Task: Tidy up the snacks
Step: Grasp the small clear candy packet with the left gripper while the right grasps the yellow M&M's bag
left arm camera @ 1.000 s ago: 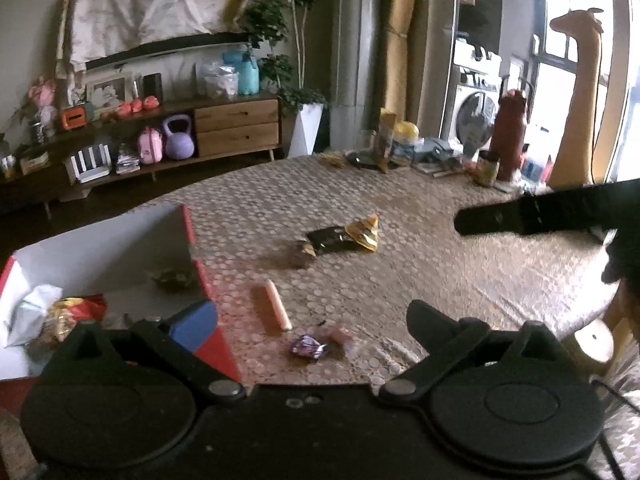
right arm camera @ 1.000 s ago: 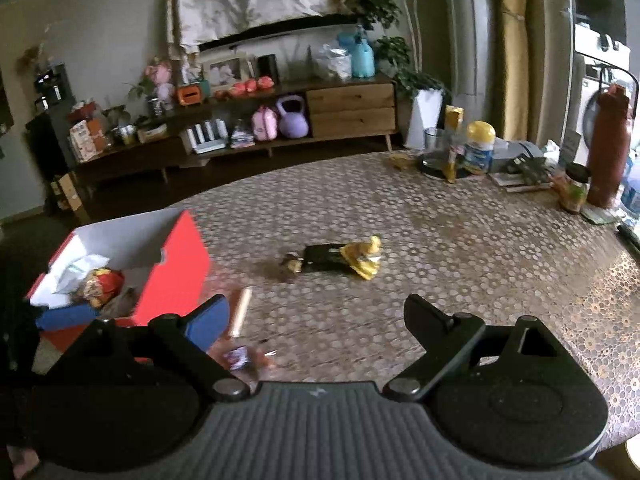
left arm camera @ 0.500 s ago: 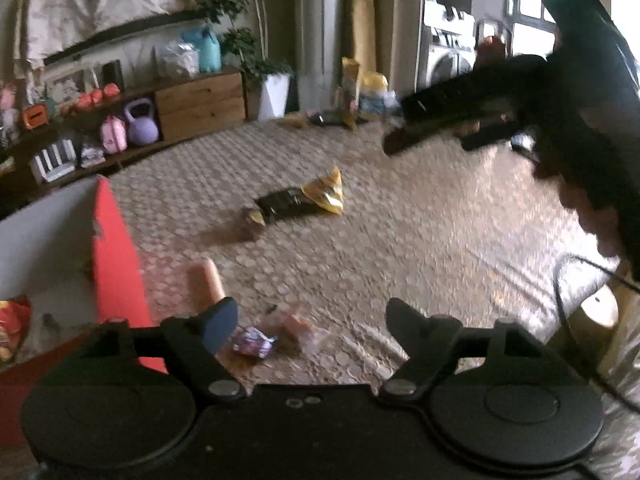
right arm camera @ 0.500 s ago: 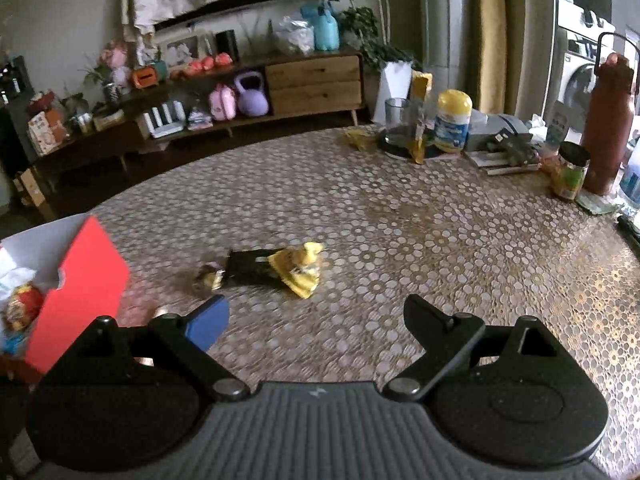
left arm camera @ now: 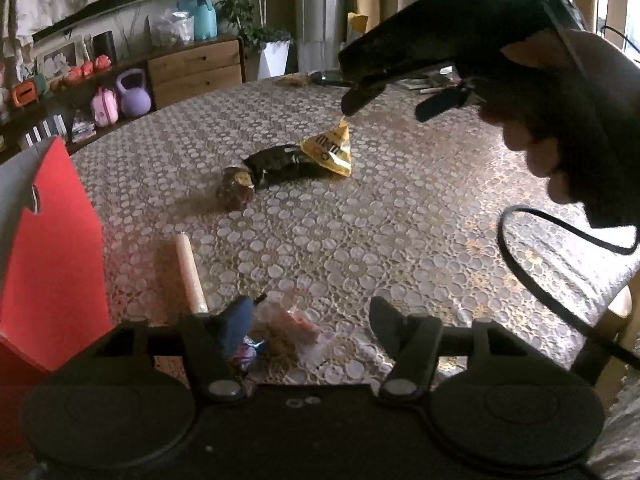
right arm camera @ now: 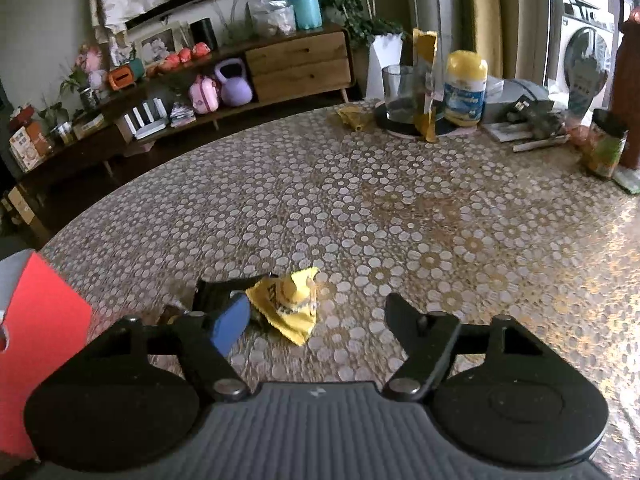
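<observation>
A yellow snack packet [left arm camera: 331, 150] lies on the patterned table beside a black packet [left arm camera: 280, 165] and a small brown wrapped snack [left arm camera: 235, 190]. My right gripper [left arm camera: 382, 106] hangs open just above the yellow packet [right arm camera: 289, 303], which lies between its fingertips in the right wrist view [right arm camera: 316, 312]. My left gripper [left arm camera: 310, 316] is open, low over a clear-wrapped snack [left arm camera: 290, 326] and a small purple sweet [left arm camera: 246, 354]. A tan sausage stick [left arm camera: 191, 272] lies next to them. The red box [left arm camera: 48, 248] stands at the left.
The far table edge holds a glass [right arm camera: 396, 94], a yellow-capped tub [right arm camera: 466, 88], a tall yellow bag [right arm camera: 426, 80], a jar [right arm camera: 606, 148] and papers. A cable [left arm camera: 560, 280] loops at the right. A sideboard [right arm camera: 296, 64] stands behind.
My right gripper has moved forward and down over the yellow packet. My left gripper has swung right, away from the red box, and closer to the small sweets.
</observation>
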`<state>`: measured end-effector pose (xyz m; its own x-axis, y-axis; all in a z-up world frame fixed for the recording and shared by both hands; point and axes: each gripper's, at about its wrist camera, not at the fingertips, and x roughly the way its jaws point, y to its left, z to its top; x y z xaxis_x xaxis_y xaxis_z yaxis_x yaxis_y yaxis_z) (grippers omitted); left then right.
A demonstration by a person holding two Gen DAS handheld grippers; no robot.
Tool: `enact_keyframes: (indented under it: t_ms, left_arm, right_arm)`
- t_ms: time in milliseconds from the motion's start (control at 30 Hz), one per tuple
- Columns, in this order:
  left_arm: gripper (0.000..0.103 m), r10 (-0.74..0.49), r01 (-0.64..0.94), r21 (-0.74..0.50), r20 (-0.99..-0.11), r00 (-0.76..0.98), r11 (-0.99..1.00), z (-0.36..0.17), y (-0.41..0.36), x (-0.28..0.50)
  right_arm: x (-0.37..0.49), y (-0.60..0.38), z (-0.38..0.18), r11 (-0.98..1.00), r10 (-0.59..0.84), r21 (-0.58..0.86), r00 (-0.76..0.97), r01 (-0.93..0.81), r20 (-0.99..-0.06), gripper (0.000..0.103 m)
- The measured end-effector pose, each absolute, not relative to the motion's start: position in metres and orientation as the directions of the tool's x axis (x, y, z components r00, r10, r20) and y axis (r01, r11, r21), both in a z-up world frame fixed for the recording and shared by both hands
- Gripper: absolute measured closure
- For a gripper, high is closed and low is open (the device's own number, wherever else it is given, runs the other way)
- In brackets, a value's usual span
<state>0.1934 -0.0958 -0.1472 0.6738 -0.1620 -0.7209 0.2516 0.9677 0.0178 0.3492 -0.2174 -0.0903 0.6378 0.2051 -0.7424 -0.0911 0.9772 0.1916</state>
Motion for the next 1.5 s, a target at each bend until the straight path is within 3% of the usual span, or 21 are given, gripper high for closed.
enact_keyframes:
  t_ms: [167, 433, 500, 600, 767, 867, 1500]
  left_arm:
    - [0.050, -0.163, 0.242, 0.003, -0.731, 0.662, 0.970, -0.155, -0.092, 0.198]
    - [0.058, -0.161, 0.247, 0.009, -0.736, 0.658, 0.969, -0.162, -0.094, 0.203]
    - [0.067, -0.165, 0.246, 0.001, -0.739, 0.654, 0.969, -0.161, -0.093, 0.203]
    - [0.083, -0.176, 0.256, -0.005, -0.738, 0.652, 0.967, -0.160, -0.094, 0.202]
    - [0.085, -0.182, 0.256, -0.014, -0.738, 0.650, 0.967, -0.160, -0.094, 0.201]
    - [0.085, -0.187, 0.252, -0.024, -0.739, 0.647, 0.967, -0.160, -0.092, 0.201]
    - [0.086, -0.225, 0.245, -0.077, -0.714, 0.663, 0.967, -0.124, -0.084, 0.178]
  right_arm:
    - [0.366, -0.210, -0.107, 0.976, 0.206, 0.207, 0.621, -0.072, -0.756, 0.043]
    - [0.380, -0.206, -0.125, 0.966, 0.235, 0.250, 0.597, -0.060, -0.767, 0.048]
    - [0.381, -0.205, -0.128, 0.963, 0.246, 0.262, 0.597, -0.063, -0.764, 0.049]
    - [0.382, -0.204, -0.132, 0.960, 0.255, 0.272, 0.588, -0.061, -0.768, 0.066]
    - [0.379, -0.206, -0.133, 0.956, 0.266, 0.288, 0.595, -0.060, -0.758, 0.082]
    - [0.377, -0.209, -0.133, 0.953, 0.269, 0.297, 0.599, -0.055, -0.754, 0.085]
    - [0.288, -0.227, -0.076, 0.958, 0.280, 0.255, 0.610, -0.129, -0.741, 0.085]
